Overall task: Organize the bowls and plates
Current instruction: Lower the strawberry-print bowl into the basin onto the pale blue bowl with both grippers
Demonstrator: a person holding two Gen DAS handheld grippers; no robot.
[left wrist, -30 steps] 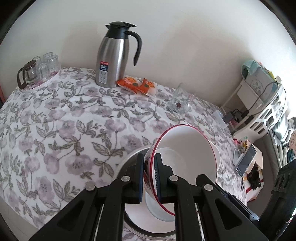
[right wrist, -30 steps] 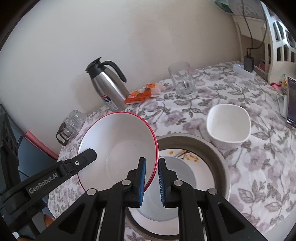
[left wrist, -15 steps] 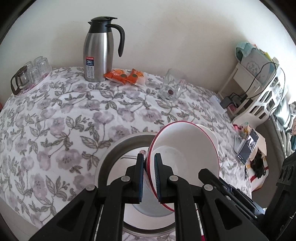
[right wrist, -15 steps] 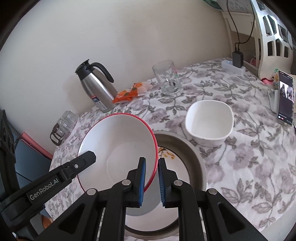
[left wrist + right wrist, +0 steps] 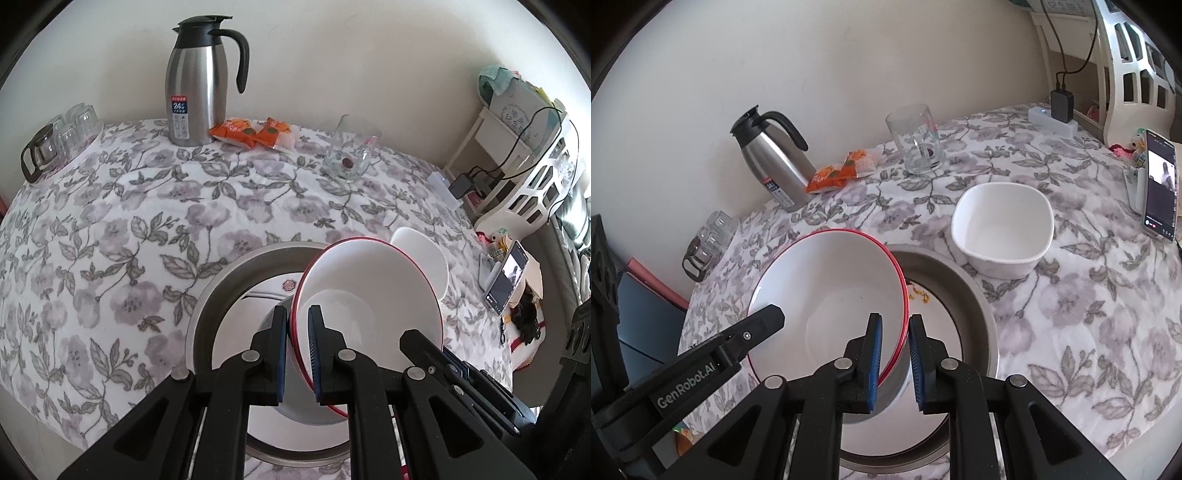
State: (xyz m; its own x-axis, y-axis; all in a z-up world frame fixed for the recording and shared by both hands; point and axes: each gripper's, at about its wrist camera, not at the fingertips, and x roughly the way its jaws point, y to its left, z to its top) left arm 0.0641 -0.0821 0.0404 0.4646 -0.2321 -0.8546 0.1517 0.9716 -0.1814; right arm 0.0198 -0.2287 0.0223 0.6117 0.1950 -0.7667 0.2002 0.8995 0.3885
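left claw (image 5: 297, 334): pinching red-rimmed bowl (image 5: 373, 295) rim | right claw (image 5: 895, 338): straddling opposite rim, grip unclear | bowl tilted over plate (image 5: 945, 317)

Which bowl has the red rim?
The round bowl held by both grippers above the metal basin; the squarish bowl on the tablecloth is plain white.

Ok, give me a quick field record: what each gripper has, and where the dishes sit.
left gripper: shut on red-rimmed bowl, near rim
right gripper: shut on same bowl's opposite rim
bowl: tilted, held over metal basin
basin: holds a plate and other dishes
white bowl: on tablecloth beside basin
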